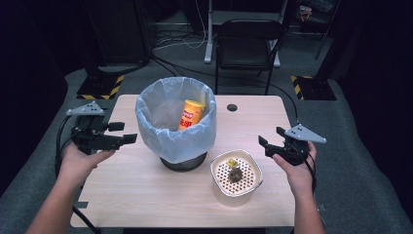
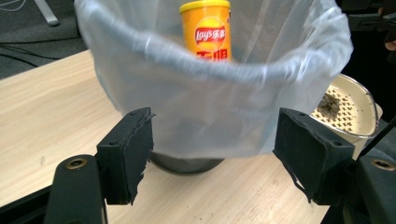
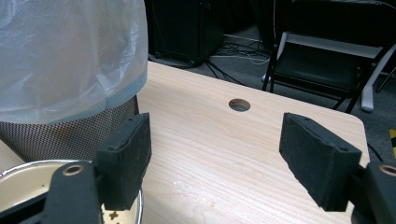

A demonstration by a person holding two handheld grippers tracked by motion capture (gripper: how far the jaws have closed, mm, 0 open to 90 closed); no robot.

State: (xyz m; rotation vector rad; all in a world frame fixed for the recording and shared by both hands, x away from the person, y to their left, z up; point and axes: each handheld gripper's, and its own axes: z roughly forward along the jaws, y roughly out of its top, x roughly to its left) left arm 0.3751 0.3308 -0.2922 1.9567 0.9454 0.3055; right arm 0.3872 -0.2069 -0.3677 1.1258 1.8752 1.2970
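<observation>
A mesh waste bin lined with a pale plastic bag (image 1: 168, 127) stands mid-table. Inside it a yellow Lay's chip can (image 1: 192, 113) stands upright, also in the left gripper view (image 2: 207, 29). My left gripper (image 1: 124, 132) hovers left of the bin, open, aimed at the bag (image 2: 210, 107), with nothing between its pads. A cream bowl with a perforated insert (image 1: 217, 187) sits front right of the bin and holds a dark clump (image 1: 234, 174) and a small yellow bit (image 1: 232, 162). My right gripper (image 1: 271, 135) is open and empty, just right of the bowl.
The light wooden table (image 1: 122, 195) has a cable hole (image 1: 232, 107) near its far edge. A black chair (image 1: 248, 36) stands behind the table. Bare tabletop lies in front of the bin and at the far right (image 3: 224, 140).
</observation>
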